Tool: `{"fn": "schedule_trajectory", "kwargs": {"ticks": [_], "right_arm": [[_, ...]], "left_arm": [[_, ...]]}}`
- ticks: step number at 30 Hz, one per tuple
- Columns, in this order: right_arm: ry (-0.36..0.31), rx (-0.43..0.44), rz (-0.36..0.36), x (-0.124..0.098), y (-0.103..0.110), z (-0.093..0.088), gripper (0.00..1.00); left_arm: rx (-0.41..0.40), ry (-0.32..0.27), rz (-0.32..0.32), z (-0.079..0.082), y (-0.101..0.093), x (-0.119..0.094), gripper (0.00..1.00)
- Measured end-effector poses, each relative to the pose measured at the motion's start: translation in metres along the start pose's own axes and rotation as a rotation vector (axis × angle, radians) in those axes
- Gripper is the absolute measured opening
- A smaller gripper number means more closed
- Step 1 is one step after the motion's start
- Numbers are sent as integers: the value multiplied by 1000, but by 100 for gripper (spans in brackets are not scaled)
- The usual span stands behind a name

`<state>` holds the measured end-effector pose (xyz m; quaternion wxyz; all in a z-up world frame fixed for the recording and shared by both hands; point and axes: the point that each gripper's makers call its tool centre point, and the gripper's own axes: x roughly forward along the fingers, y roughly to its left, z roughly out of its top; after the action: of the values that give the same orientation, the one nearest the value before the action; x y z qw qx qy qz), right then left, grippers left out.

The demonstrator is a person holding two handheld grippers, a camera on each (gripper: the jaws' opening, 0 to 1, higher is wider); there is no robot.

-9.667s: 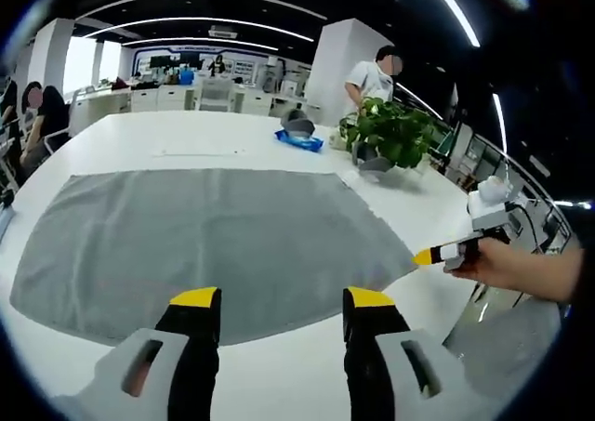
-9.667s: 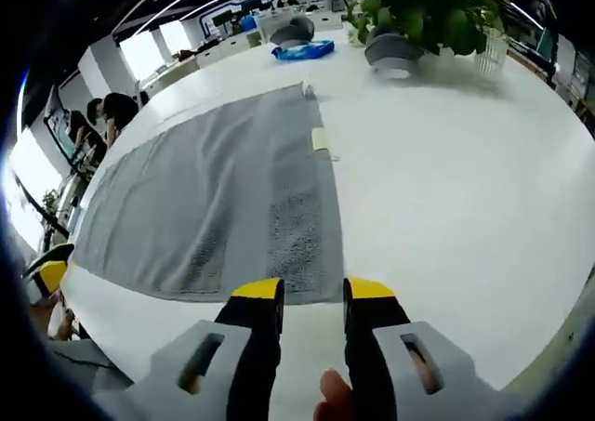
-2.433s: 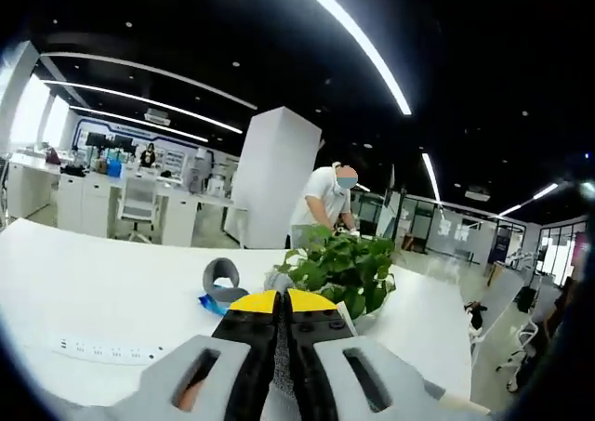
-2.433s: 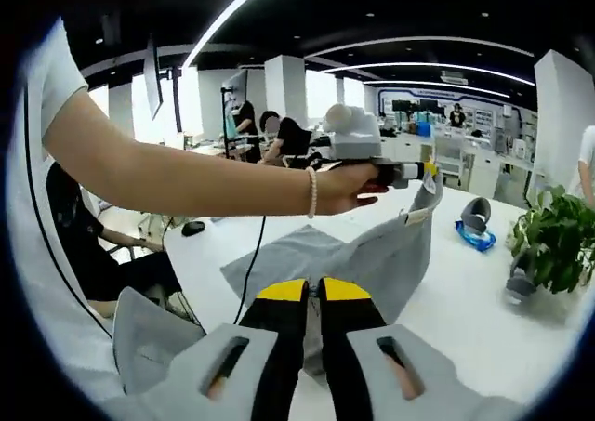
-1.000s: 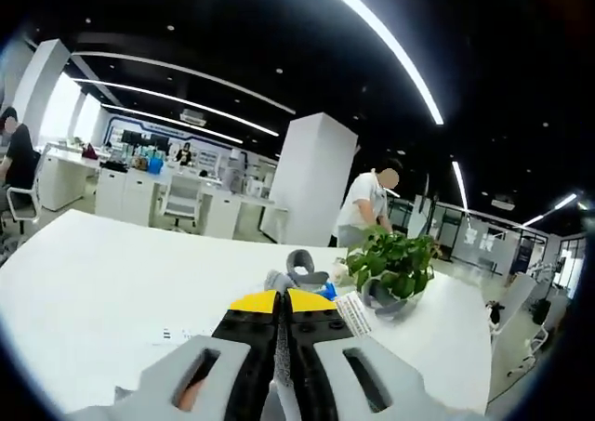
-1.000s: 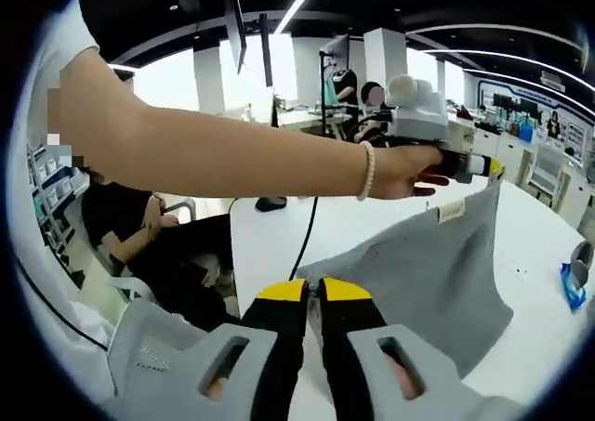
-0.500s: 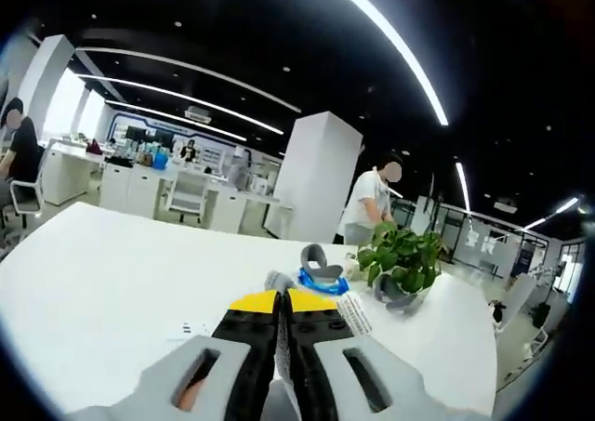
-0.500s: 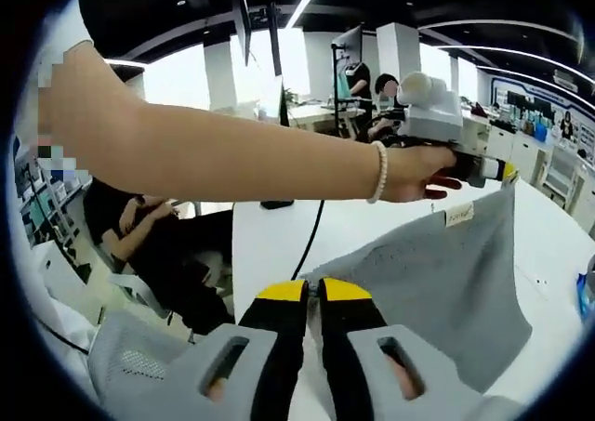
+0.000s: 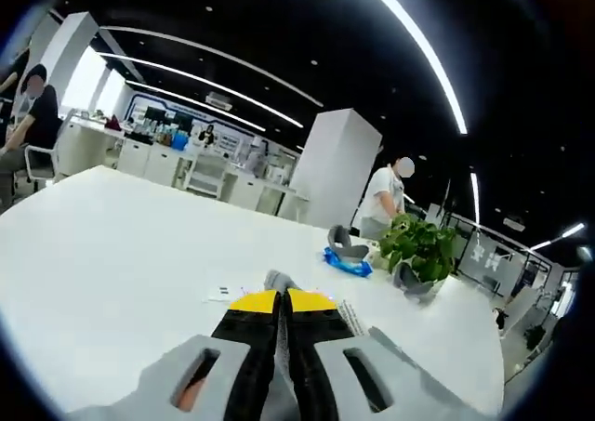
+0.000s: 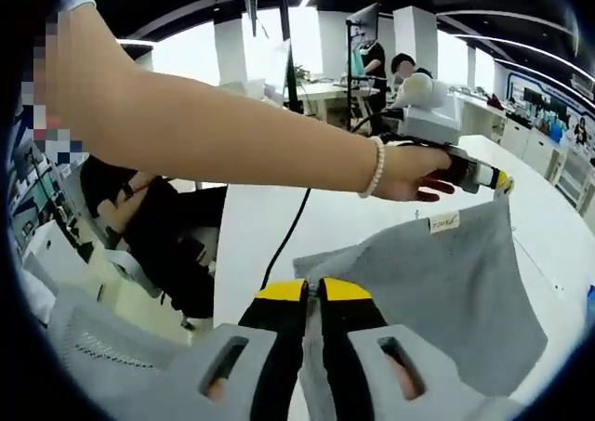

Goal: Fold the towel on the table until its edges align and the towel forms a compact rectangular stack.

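In the left gripper view, the left gripper (image 9: 281,299), with its yellow-tipped black jaws, is pressing them together on a thin fold of the grey terry towel (image 9: 278,282), a bunched corner of which is poking up just past the jaw tips. A white label (image 9: 354,318) on the towel's edge is lying just to the right of the jaws. Beyond the gripper the broad white table (image 9: 112,244) is spreading out, and on it, past the towel corner, a small white tag-like strip (image 9: 221,293) is lying just beside the jaw tips, while a blue packet (image 9: 349,262) with a grey curved object (image 9: 340,242) behind it is sitting well beyond, near a leafy green plant in a grey pot (image 9: 420,252). A person in a white shirt (image 9: 385,198) is standing behind the plant. In the right gripper view, the right gripper (image 10: 311,291) is likewise holding its yellow-tipped jaws closed on the towel's edge (image 10: 446,291), and the grey cloth is hanging up off the table (image 10: 251,221) between the two grippers as a slack sheet. Above and beyond the right gripper, the left gripper (image 10: 500,181) is pinching the towel's upper corner, held in a hand (image 10: 414,173) whose wrist is wearing a white bead bracelet (image 10: 374,168). The white label (image 10: 443,222) is sitting on the cloth just below that pinched corner.
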<state>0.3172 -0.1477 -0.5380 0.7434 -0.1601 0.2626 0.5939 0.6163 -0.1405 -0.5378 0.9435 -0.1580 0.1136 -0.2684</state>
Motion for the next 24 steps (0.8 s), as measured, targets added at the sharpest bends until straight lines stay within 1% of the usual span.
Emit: {"fn": "schedule_trajectory", "kwargs": {"ticks": [2, 3, 5, 8, 11, 13, 14, 17, 19, 20, 21, 24], "right_arm": [[9, 0, 2, 6, -1, -4, 3], [12, 7, 6, 10, -1, -6, 3], [12, 20, 20, 18, -2, -9, 3], [23, 35, 20, 27, -5, -15, 4], [15, 85, 17, 32, -8, -18, 4], [20, 87, 18, 37, -9, -21, 6], [25, 72, 17, 38, -9, -24, 6], [19, 53, 10, 40, -11, -24, 9], [3, 73, 20, 39, -11, -22, 12], [-1, 84, 22, 39, -11, -21, 14], [-8, 87, 21, 37, -12, -20, 16], [-24, 89, 5, 29, -16, -18, 18]], "left_arm": [[6, 7, 4, -7, 7, -1, 3], [-11, 13, 7, -12, 14, -1, 3], [-36, 0, 15, -17, 23, -2, 3], [-36, 2, 22, -23, 28, -3, 3], [-30, 17, 22, -31, 32, -2, 3], [-40, 23, 26, -34, 34, -3, 4], [-44, 24, 30, -35, 34, -4, 4], [-45, 29, 47, -38, 37, -8, 6], [-43, 36, 69, -39, 41, -13, 9], [-42, 31, 90, -38, 42, -18, 13], [-36, 28, 101, -37, 44, -20, 14], [-39, 28, 110, -31, 40, -33, 15]]}}
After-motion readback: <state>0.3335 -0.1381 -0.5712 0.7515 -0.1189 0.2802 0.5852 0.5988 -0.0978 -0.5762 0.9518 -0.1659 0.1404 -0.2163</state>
